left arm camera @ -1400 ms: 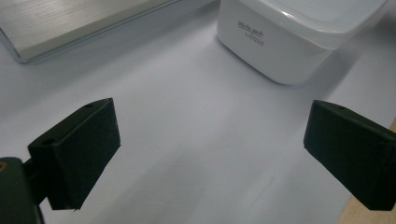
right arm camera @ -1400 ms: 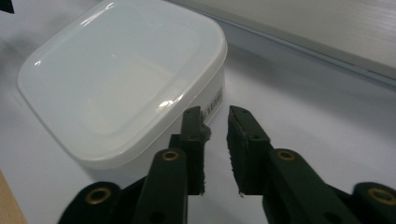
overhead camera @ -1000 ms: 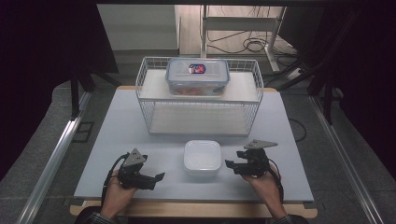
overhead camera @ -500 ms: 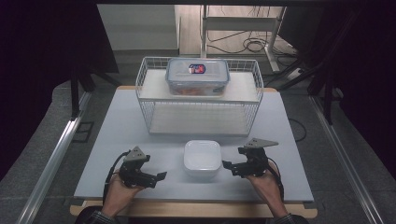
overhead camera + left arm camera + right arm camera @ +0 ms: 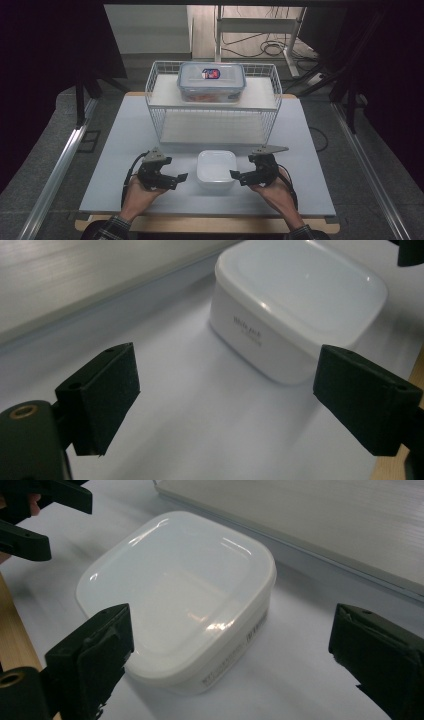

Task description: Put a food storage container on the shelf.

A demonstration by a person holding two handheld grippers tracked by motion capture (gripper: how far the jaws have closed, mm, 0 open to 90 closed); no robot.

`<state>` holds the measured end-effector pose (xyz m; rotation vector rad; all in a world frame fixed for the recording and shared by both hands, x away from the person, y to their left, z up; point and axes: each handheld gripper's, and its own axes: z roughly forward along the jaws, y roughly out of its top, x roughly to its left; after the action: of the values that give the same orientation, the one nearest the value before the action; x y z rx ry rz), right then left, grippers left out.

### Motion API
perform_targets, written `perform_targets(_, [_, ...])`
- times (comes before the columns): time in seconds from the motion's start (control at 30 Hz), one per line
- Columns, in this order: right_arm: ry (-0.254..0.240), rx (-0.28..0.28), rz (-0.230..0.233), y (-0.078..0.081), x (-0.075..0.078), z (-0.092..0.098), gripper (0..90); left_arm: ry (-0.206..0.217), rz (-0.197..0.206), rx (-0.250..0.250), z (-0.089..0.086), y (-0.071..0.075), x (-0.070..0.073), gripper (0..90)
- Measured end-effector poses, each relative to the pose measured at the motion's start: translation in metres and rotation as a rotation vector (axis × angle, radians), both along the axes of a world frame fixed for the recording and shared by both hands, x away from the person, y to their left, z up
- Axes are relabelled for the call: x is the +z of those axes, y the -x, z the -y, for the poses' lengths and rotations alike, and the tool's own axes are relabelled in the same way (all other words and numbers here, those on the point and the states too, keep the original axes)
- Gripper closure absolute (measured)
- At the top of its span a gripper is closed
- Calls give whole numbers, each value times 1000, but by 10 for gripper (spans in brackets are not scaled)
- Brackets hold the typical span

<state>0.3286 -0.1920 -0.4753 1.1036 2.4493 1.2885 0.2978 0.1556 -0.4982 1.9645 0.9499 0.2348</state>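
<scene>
White square plastic container point(image 5: 216, 170) sits on the table point(image 5: 125, 135), flanked by left gripper point(image 5: 181, 177) and right gripper point(image 5: 234, 174). Both sets of jaws are spread, nothing held. Opposite walls should be squared up before any squeeze is applied.

In your left gripper view, the white container point(image 5: 300, 305) is running off the top edge, so its far rim is staying out of sight, and the small print on its side is reading too faint to make out. Your own right-hand jaw there is being cut by the right and bottom edges.

In your right gripper view, the label strip on the container's wall is appearing too small and blurred to read, and its lower left corner is hiding behind your near jaw.

From the high view, the contents of the lidded box point(image 5: 211, 82) on the wire rack point(image 5: 270, 107) are showing as a reddish smear you cannot identify.
</scene>
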Motion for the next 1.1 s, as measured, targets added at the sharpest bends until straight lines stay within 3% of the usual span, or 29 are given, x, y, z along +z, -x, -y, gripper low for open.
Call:
perform_targets(0.13, [-8, 7, -16, -6, 2, -2, 116, 15, 1, -27, 17, -17, 7, 124])
perform_targets(0.23, [-7, 12, -28, -11, 3, -5, 149, 1, -10, -50, 31, -28, 7, 123])
perform_targets(0.33, [8, 12, -45, -16, 1, -8, 172, -25, -18, -54, 41, -35, 4, 115])
perform_targets(0.43, [26, 12, -75, -20, -5, -10, 190, -34, -51, -82, 47, -39, -5, 95])
perform_targets(0.57, [18, 16, -113, -21, -10, -9, 225, 36, -93, -115, 47, -40, -11, 100])
perform_targets(0.67, [-35, 29, -180, -22, -14, -9, 302, 105, -158, -174, 49, -39, -15, 186])
perform_targets(0.73, [-65, 36, -229, -21, -15, -9, 348, 116, -187, -165, 49, -37, -15, 199])
perform_targets(0.83, [-67, 21, -249, -15, -13, -8, 395, 115, -211, -150, 47, -31, -12, 251])
perform_targets(0.9, [-69, 7, -255, -11, -11, -5, 461, 99, -166, -131, 43, -23, -7, 353])
perform_targets(0.93, [-77, -3, -256, -8, -10, -2, 497, 98, -160, -121, 43, -21, -6, 427])
perform_targets(1.1, [-105, -31, -227, 1, -5, 5, 660, 121, -128, -83, 38, -14, -2, 591])
